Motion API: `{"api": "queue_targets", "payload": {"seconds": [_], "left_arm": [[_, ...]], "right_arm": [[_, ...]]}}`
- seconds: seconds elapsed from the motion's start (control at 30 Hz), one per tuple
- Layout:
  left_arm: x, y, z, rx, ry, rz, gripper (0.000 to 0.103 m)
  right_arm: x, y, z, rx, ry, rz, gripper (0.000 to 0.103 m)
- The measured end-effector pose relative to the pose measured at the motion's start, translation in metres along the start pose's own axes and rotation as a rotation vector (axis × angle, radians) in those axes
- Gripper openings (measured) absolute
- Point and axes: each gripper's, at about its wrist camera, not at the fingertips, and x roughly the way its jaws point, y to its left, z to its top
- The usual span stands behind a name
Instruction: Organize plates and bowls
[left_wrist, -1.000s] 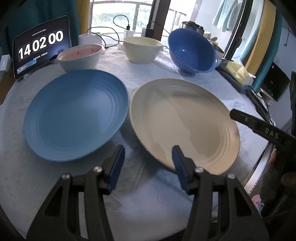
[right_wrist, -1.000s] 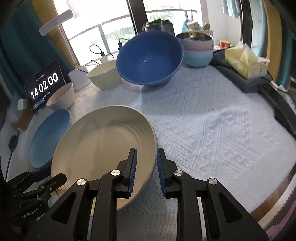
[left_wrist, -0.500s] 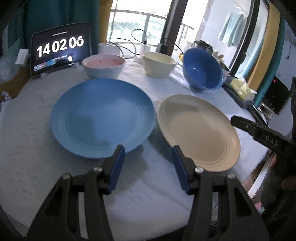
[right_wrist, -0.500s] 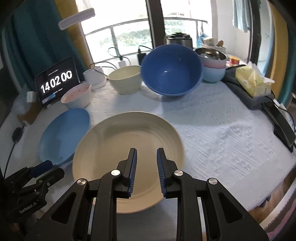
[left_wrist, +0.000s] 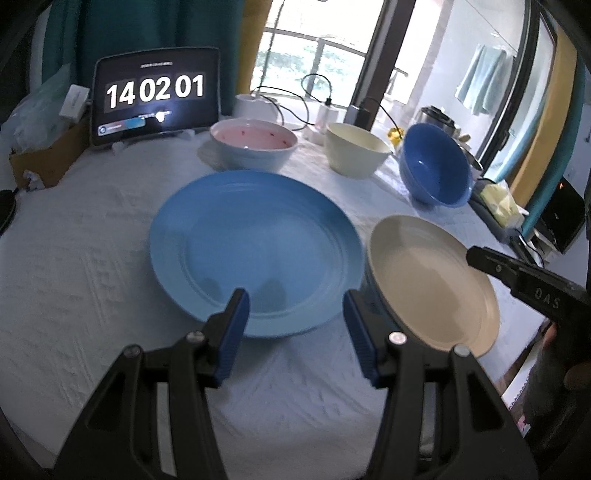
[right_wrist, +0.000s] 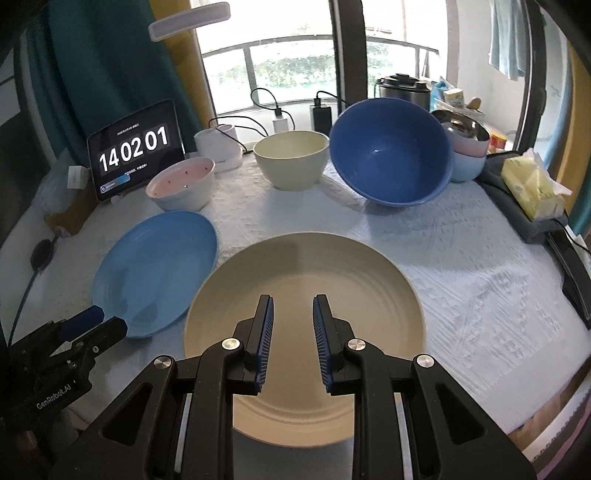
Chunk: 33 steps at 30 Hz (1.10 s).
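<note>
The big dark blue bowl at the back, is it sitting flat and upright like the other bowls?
No, the dark blue bowl is tipped on its side with its opening facing the camera, while the cream bowl beside it stands upright.

- Your tablet (right_wrist: 136, 150) stands propped at the far left edge of the table, its screen showing 14 02 01.
- You have a white textured cloth (right_wrist: 461, 266) covering the table.
- A yellow tissue pack (right_wrist: 535, 186) lies on a dark pad at the right edge.
- Beyond the table you'll see a white charging device (right_wrist: 218, 147) with cables, a black power bank (right_wrist: 320, 117) and a cooker (right_wrist: 402, 88) by the window.
</note>
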Motion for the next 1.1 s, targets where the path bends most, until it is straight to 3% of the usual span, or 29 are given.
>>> {"api": "queue_targets", "payload": {"seconds": [1.1], "left_arm": [[0.03, 0.073, 0.027, -0.116, 0.003, 0.131, 0.055]], "right_arm": [[0.072, 0.065, 0.042, -0.092, 0.083, 0.095, 0.024]]}}
